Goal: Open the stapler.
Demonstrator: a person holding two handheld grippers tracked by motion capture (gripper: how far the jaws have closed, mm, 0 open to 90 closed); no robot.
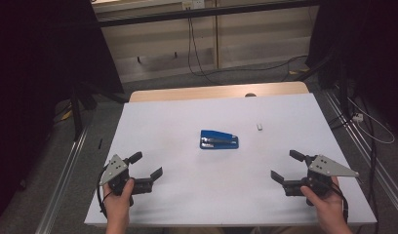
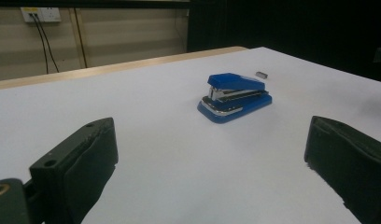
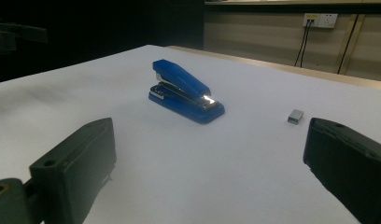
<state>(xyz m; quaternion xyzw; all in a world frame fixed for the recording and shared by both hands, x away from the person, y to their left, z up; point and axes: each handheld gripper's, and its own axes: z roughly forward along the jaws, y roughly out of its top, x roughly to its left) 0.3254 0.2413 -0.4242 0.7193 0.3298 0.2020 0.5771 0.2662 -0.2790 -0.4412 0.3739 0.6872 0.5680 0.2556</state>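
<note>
Stapler: we see a blue stapler (image 1: 219, 140) lying flat near mid tabletop (image 1: 187, 204), closed, metal strip showing along its side; nothing touches it.
Staple block: a small grey staple block (image 1: 259, 126) sits right of the stapler & farther back, apart from it.
Left hand-held gripper (image 1: 147, 165): held in our left hand (image 1: 117, 200) at the near-left of the tabletop; jaws spread wide, released, nothing btwn them. In the left gripper view the stapler (image 2: 235, 97) lies ahead btwn the jaw lines, well apart.
Right hand-held gripper (image 1: 286, 166): held in our right hand (image 1: 328, 204) at the near-right; jaws wide apart, released, empty. In the right gripper view the stapler (image 3: 185, 91) lies ahead, well apart, w/ the staple block (image 3: 295, 116) nearer the right jaw.
Tabletop: white sheet over wood, wood edge showing at the far side.
</note>
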